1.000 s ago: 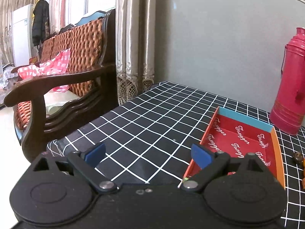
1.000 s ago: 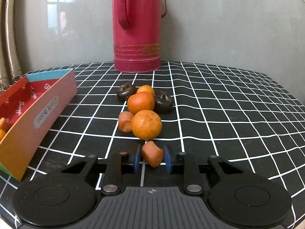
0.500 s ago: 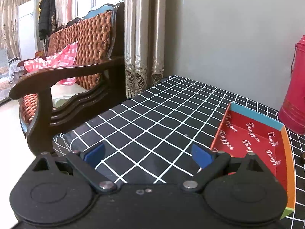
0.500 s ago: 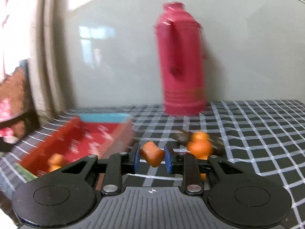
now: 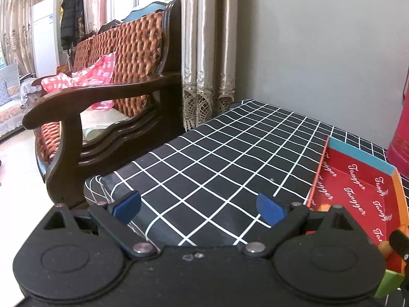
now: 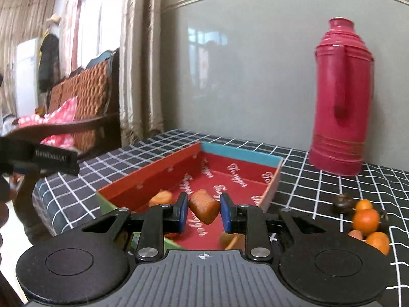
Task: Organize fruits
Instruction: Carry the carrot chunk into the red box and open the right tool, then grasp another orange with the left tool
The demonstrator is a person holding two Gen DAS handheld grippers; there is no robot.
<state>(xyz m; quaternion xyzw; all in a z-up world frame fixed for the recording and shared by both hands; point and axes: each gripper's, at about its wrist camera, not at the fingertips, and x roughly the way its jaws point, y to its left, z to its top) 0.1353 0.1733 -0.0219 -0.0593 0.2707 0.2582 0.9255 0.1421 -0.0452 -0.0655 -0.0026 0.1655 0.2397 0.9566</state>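
The orange fruit piece (image 6: 204,209) is a stubby, matte cylinder with blunt cut ends, pinched between the blue pads of the right tool (image 6: 204,213), whose jaws are nearly closed on it; its long axis lies aslant across the gap, one end up toward the left pad, the other down toward the right; it hangs over the red tray (image 6: 153,172), a shallow cardboard rectangle with white script on the floor, a blue far wall and a green near corner; another orange piece (image 6: 161,197) lies in the tray; round, dimpled oranges (image 6: 365,219) and a dark wrinkled fruit (image 6: 343,200) cluster on the desk (image 6: 332,186), which wears a black cloth with a white grid; a glossy crimson flask (image 6: 341,97) stands behind; the left tool (image 5: 198,208) is spread wide, empty, above the desk just beside the tray
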